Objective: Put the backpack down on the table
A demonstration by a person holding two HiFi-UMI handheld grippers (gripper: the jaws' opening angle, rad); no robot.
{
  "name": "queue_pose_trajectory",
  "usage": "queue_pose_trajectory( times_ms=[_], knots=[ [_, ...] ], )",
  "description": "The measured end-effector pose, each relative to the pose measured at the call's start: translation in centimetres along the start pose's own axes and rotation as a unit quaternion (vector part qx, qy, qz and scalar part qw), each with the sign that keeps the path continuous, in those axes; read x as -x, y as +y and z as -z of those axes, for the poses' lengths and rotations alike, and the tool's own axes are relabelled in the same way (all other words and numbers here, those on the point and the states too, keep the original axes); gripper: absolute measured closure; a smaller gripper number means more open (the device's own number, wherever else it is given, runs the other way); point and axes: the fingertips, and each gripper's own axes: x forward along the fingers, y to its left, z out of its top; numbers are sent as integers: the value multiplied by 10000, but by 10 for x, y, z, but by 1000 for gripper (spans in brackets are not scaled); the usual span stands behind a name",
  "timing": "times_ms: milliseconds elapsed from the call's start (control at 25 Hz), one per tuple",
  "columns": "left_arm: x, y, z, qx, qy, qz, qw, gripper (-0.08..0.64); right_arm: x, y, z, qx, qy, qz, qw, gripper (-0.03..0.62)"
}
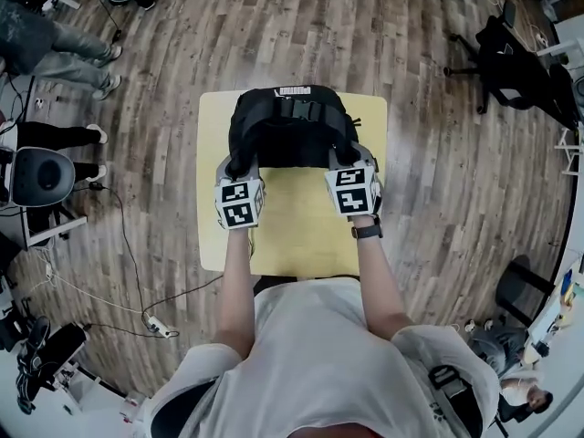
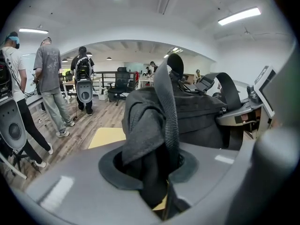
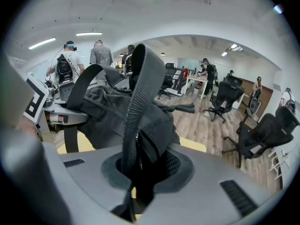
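Observation:
A black backpack (image 1: 290,126) sits over the far half of the small yellow table (image 1: 297,231), straps on top. My left gripper (image 1: 241,166) is shut on the bag's near left corner; in the left gripper view dark fabric and a webbing strap (image 2: 165,108) are pinched between the jaws. My right gripper (image 1: 347,158) is shut on the near right corner, with a ribbed strap (image 3: 139,93) and folded black fabric (image 3: 157,125) clamped in its jaws. Whether the bag's bottom rests on the tabletop I cannot tell.
Wooden floor surrounds the table. Black office chairs (image 1: 511,62) stand at the far right, and people (image 1: 55,48) with equipment and cables are at the left. The near half of the tabletop shows bare yellow between my arms.

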Motion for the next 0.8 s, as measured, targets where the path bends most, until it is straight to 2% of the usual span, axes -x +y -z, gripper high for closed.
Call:
queue_pose_trajectory(
  times_ms=[240, 520, 800],
  knots=[
    [-25, 1, 33, -72, 463, -20, 9989, 462, -28, 2, 33, -112, 299, 59, 9995, 546],
    [-44, -11, 60, -257, 638, -45, 9976, 462, -46, -3, 73, -308, 370, -43, 9988, 546],
    [-59, 2, 80, 61, 811, -95, 9966, 462, -65, 10, 86, -46, 520, -216, 9984, 546]
  ],
)
